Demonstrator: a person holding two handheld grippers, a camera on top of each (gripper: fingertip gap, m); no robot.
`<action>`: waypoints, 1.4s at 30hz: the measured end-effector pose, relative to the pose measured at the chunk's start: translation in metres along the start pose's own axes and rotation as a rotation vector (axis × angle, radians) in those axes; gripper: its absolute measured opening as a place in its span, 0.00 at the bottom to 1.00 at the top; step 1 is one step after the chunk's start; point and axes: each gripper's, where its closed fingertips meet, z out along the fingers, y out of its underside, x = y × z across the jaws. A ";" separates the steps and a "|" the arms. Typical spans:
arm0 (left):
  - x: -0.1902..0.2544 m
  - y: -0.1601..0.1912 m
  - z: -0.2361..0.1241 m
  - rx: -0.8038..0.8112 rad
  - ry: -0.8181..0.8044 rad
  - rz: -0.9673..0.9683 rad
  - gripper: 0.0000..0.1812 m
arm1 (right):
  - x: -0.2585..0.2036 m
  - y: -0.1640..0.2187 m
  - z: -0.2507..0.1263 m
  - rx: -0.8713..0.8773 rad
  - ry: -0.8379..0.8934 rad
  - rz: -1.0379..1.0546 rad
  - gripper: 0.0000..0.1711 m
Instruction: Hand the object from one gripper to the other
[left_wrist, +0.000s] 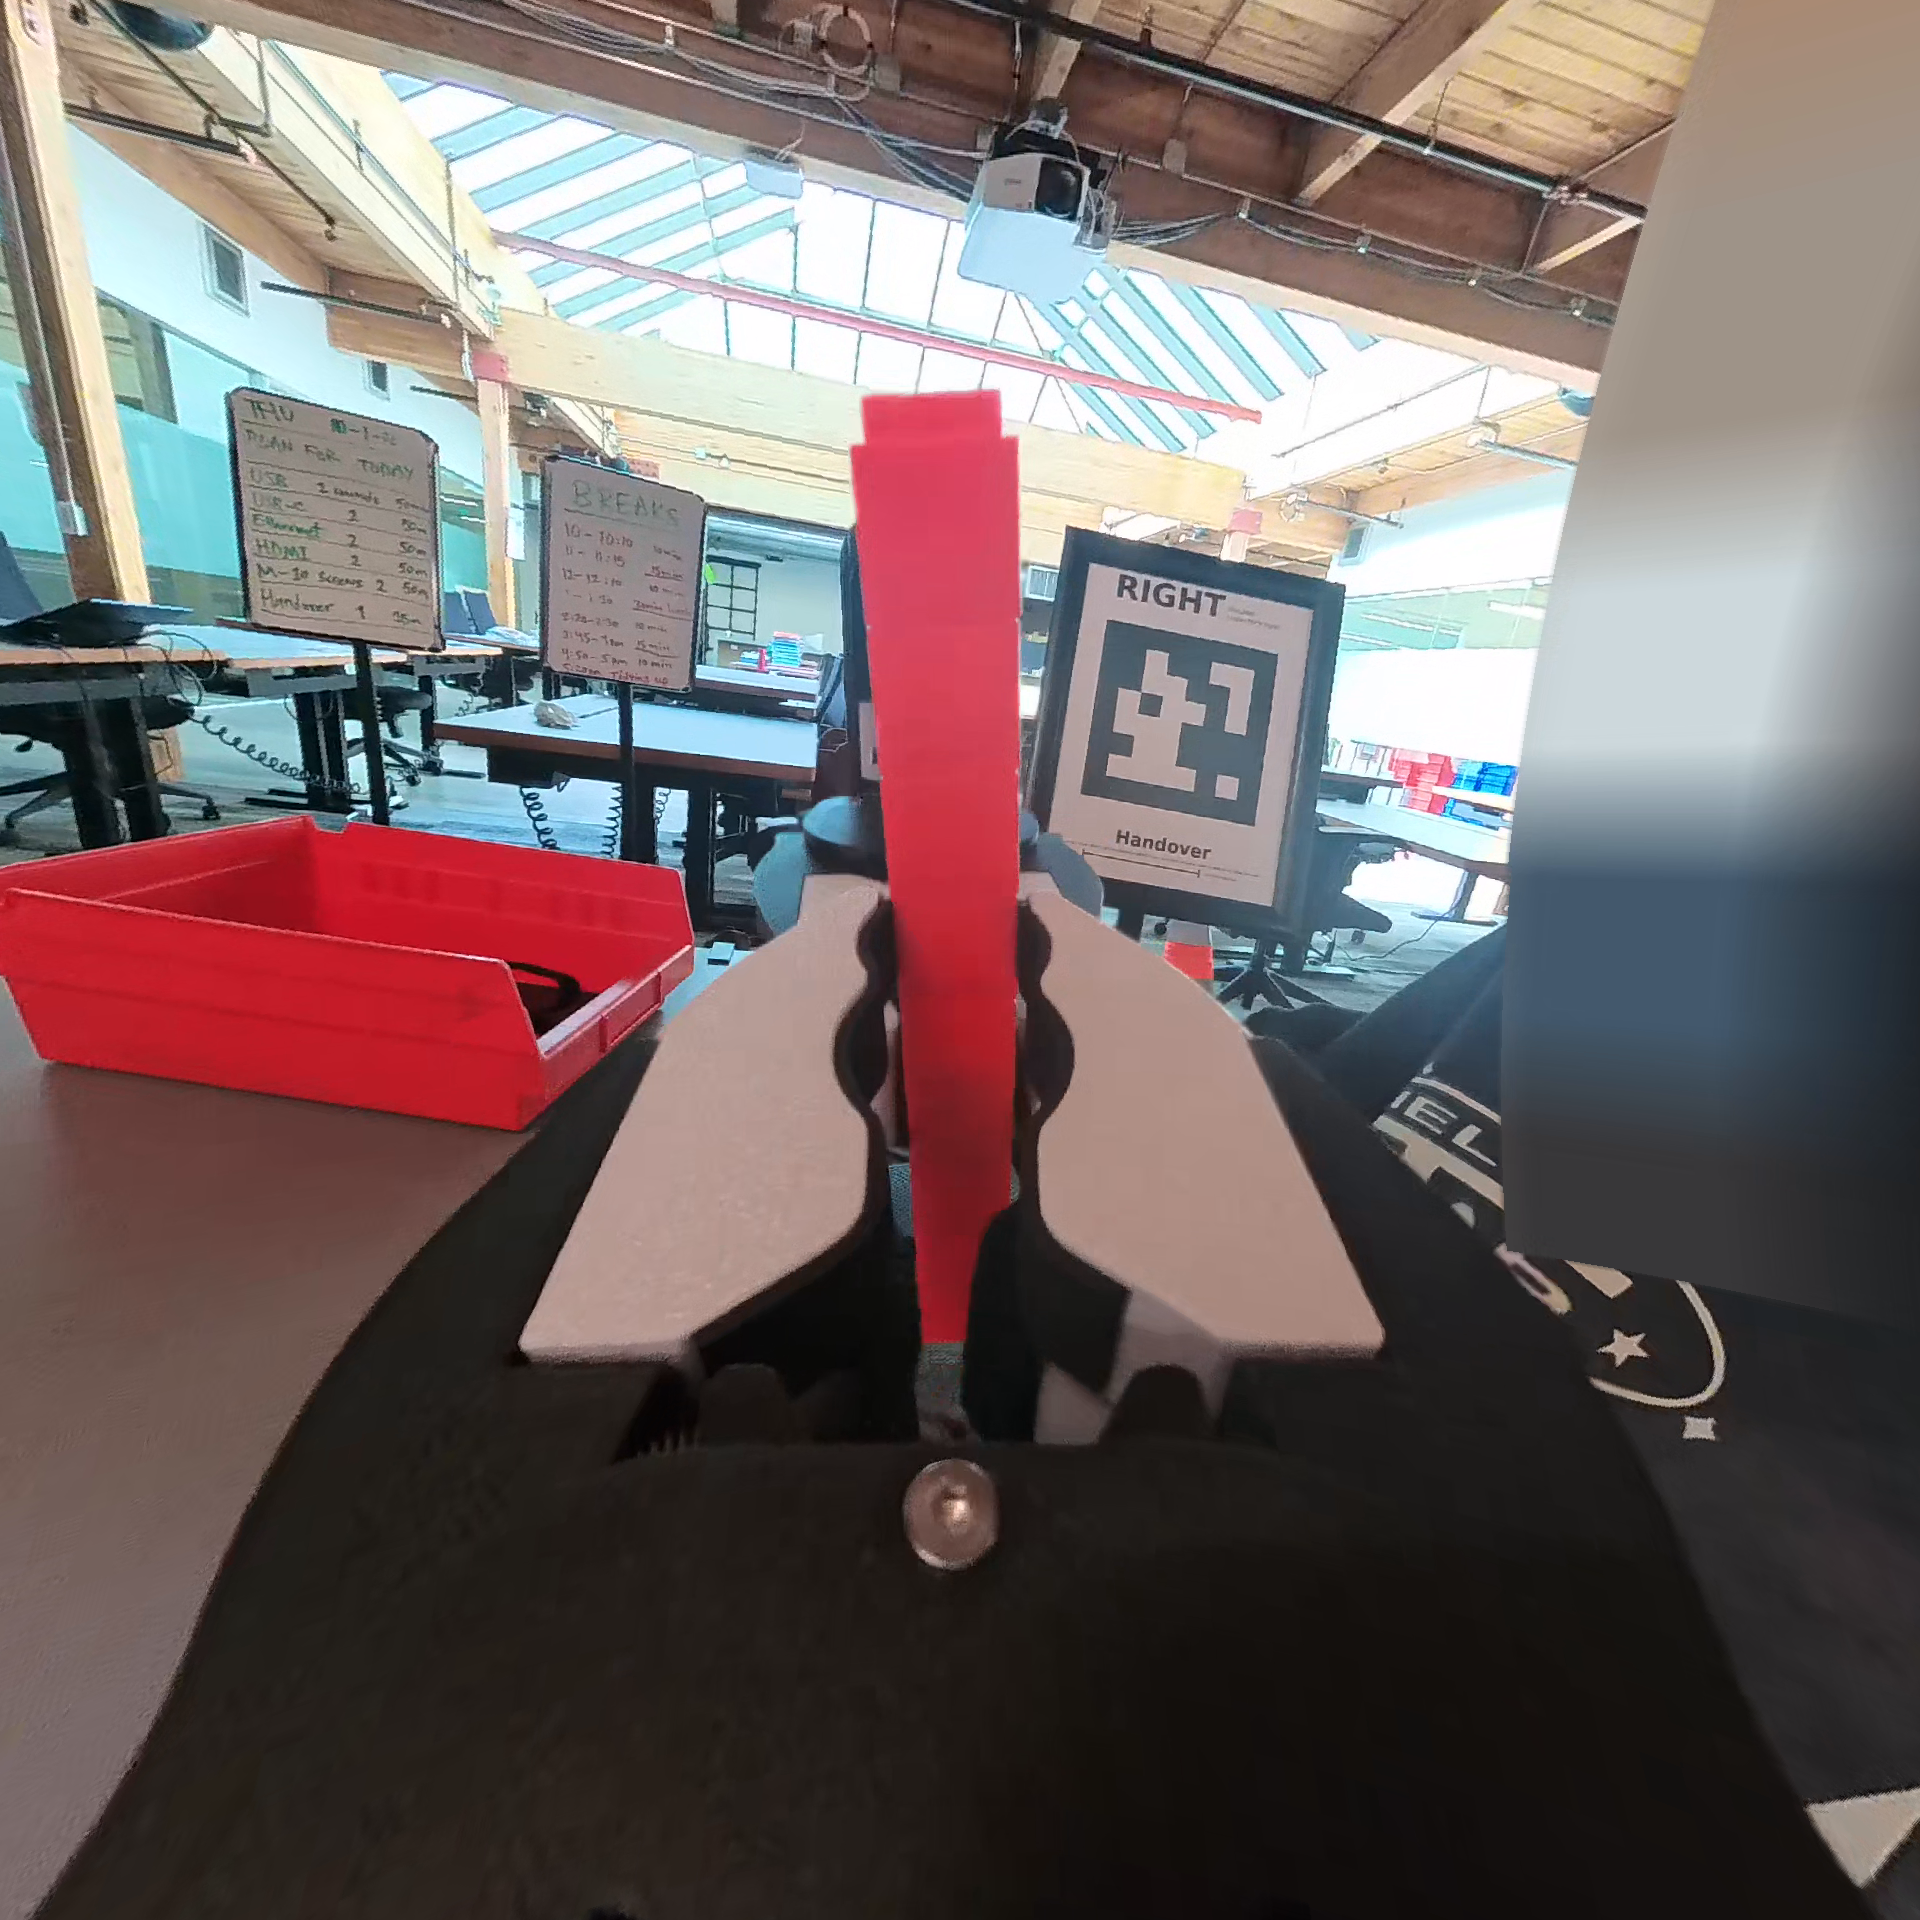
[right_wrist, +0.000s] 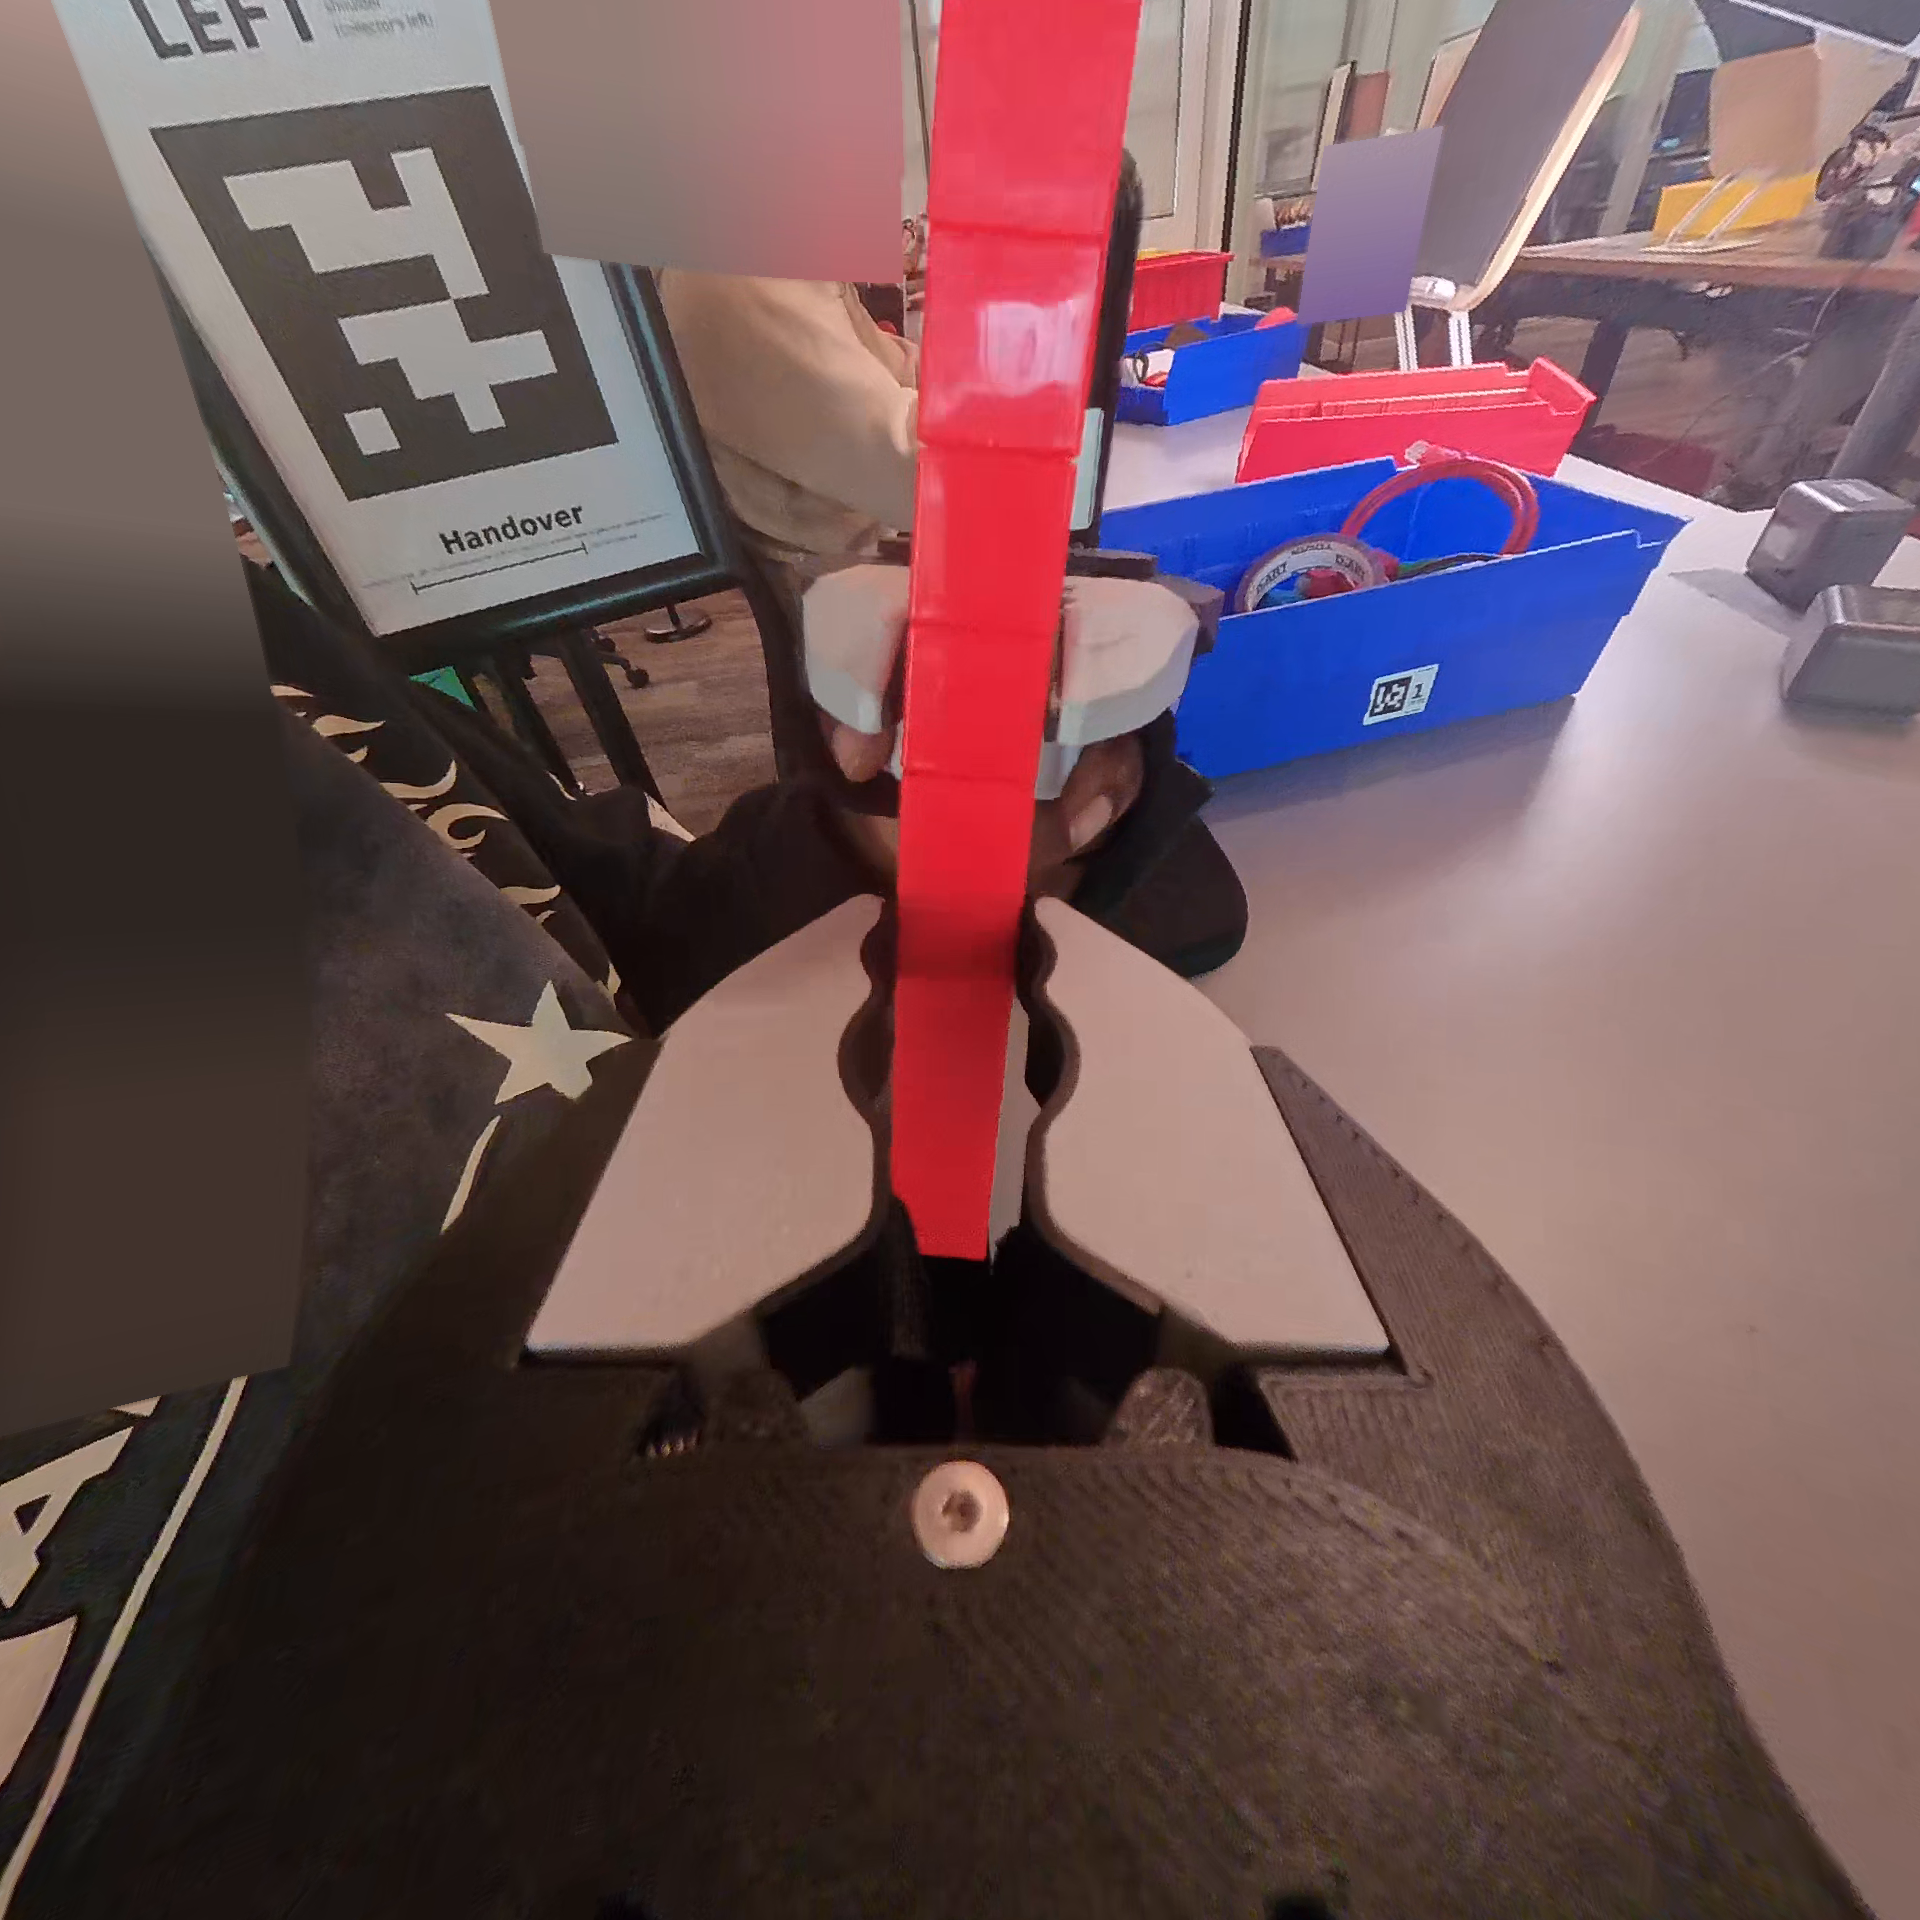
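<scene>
A long red bar made of joined segments stands between my two grippers. My left gripper has its white jaws shut on one end of the bar. My right gripper is shut on the other end of the same bar. In the right wrist view the left gripper clamps the bar farther along, with a hand behind it. In the left wrist view the right gripper's fingers show dimly behind the bar. The bar is held above the table, not resting on it.
A red bin sits on the table to the left. A blue bin with tape and cable and a second red bin sit to the right. Framed marker signs stand behind. Two dark boxes are at far right. Spacing between my two grippers at the tips: around 4 cm.
</scene>
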 end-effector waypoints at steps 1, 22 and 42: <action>-0.001 0.002 0.000 -0.013 -0.005 0.006 0.12 | 0.002 -0.002 -0.004 0.007 0.018 -0.005 0.17; 0.010 0.030 0.004 -0.246 -0.004 0.112 0.25 | -0.009 -0.019 -0.010 0.104 -0.019 -0.062 0.13; 0.012 -0.018 -0.006 0.007 -0.084 0.150 0.12 | -0.003 -0.002 0.003 0.038 -0.018 -0.046 0.26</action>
